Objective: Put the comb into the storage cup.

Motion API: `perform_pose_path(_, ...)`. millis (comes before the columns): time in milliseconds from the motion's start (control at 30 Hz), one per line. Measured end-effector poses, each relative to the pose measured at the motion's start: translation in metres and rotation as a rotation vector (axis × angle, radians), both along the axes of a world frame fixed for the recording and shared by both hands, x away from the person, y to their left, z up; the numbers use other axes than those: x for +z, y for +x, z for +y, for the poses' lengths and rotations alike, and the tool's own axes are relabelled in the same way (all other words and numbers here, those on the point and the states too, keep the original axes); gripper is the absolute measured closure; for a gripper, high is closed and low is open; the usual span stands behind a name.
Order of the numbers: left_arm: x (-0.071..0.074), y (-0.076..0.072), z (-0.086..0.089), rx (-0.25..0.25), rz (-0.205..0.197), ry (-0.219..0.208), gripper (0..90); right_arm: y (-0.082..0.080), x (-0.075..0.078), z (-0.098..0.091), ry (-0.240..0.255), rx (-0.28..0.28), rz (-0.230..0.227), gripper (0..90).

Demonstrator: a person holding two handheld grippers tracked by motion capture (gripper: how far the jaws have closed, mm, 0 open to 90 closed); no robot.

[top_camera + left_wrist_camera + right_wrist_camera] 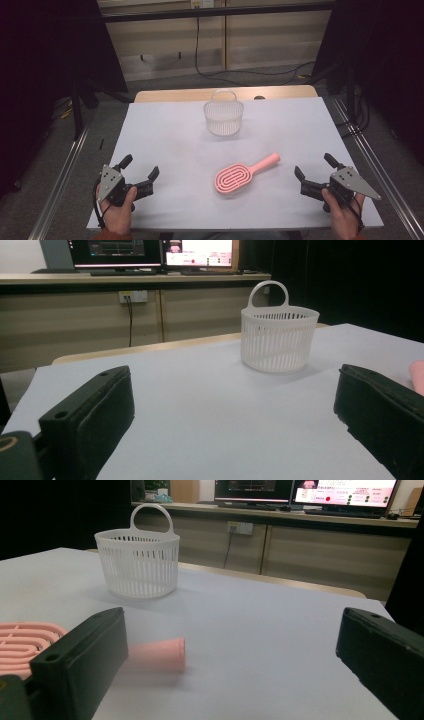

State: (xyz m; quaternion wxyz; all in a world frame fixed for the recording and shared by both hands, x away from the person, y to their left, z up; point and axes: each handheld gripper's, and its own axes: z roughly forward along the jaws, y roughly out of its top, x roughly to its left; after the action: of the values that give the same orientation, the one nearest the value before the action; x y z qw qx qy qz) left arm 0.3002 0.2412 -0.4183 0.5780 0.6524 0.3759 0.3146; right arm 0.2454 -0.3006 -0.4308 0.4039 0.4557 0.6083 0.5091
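Left hand-held gripper [139, 168]: near left corner of table, held in a hand; jaws spread wide, nothing between them; resting low over the sheet.
Right hand-held gripper [315, 166]: near right edge of table, held in a hand; jaws spread wide, nothing between them.
Pink hairbrush [242, 174]: flat on the table, between the two hand-held grippers, nearer the right one but apart from it; oval slotted head toward the near side, handle angled away toward the far right. In the right gripper view, handle end [160, 654] just beyond the left jaw, not touched.
Table [165, 135]: covered by a pale sheet; wooden edge showing at the far side.
White basket [223, 118]: upright at far centre of table, slatted wall, loop handle up; well apart from the hairbrush and both grippers. Inside of basket: cannot tell from these angles.
Monitors [150, 252]: lit, on a long counter beyond the table.
Cable [197, 45]: hanging down the far wall to the floor.
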Motion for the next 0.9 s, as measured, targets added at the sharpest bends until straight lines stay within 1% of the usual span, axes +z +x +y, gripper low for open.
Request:
perform_pose_path(33,0.000,0.000,0.000,-0.001,-0.001,0.004,2.8,0.000,0.000,0.000,0.000,0.003,0.001,0.0)
perform_pose_path(133,0.000,0.000,-0.001,-0.015,-0.004,0.000,2.8,0.000,0.000,0.000,0.000,0.007,0.003,0.0)
perform_pose_path(167,0.000,0.000,-0.001,-0.016,-0.005,0.001,2.8,0.001,-0.001,0.000,0.005,0.019,0.004,0.0)
perform_pose_path(300,0.000,0.001,-0.001,-0.014,-0.005,0.008,2.8,0.001,-0.001,0.001,0.004,0.027,0.002,0.1)
perform_pose_path(367,0.000,0.001,-0.002,-0.014,-0.005,0.005,2.8,0.001,-0.001,0.001,0.012,0.035,0.006,0.2)
perform_pose_path(433,0.000,0.002,-0.002,-0.021,-0.003,0.010,2.8,0.001,-0.001,0.000,0.015,0.041,0.006,0.2)
perform_pose_path(467,0.000,0.002,-0.003,-0.032,0.001,0.002,2.8,0.000,-0.002,0.000,0.017,0.046,0.011,0.4)
perform_pose_path(500,0.000,0.002,-0.004,-0.044,0.003,0.001,2.9,0.000,-0.002,0.000,0.022,0.055,0.015,0.5)
perform_pose_path(533,0.000,0.002,-0.005,-0.050,0.001,0.009,3.1,0.000,-0.002,0.000,0.028,0.062,0.016,0.6)
perform_pose_path(600,0.001,0.001,-0.006,-0.054,-0.006,0.019,3.4,-0.001,-0.001,0.002,0.032,0.087,0.015,0.0)
perform_pose_path(633,0.001,0.002,-0.006,-0.055,-0.009,0.020,3.4,0.000,-0.001,0.005,0.019,0.104,0.019,0.0)
perform_pose_path(767,0.000,0.002,-0.007,-0.062,-0.006,0.021,3.4,0.001,-0.001,0.010,0.013,0.121,0.027,0.0)
perform_pose_path(833,0.000,0.001,-0.007,-0.068,-0.007,0.023,3.4,0.002,-0.001,0.011,0.010,0.123,0.028,0.0)
perform_pose_path(867,0.000,0.001,-0.007,-0.072,-0.007,0.020,3.4,0.003,0.000,0.012,0.003,0.122,0.036,0.0)
perform_pose_path(900,0.001,0.001,-0.007,-0.076,-0.009,0.022,3.4,0.004,0.000,0.013,0.006,0.123,0.040,0.0)
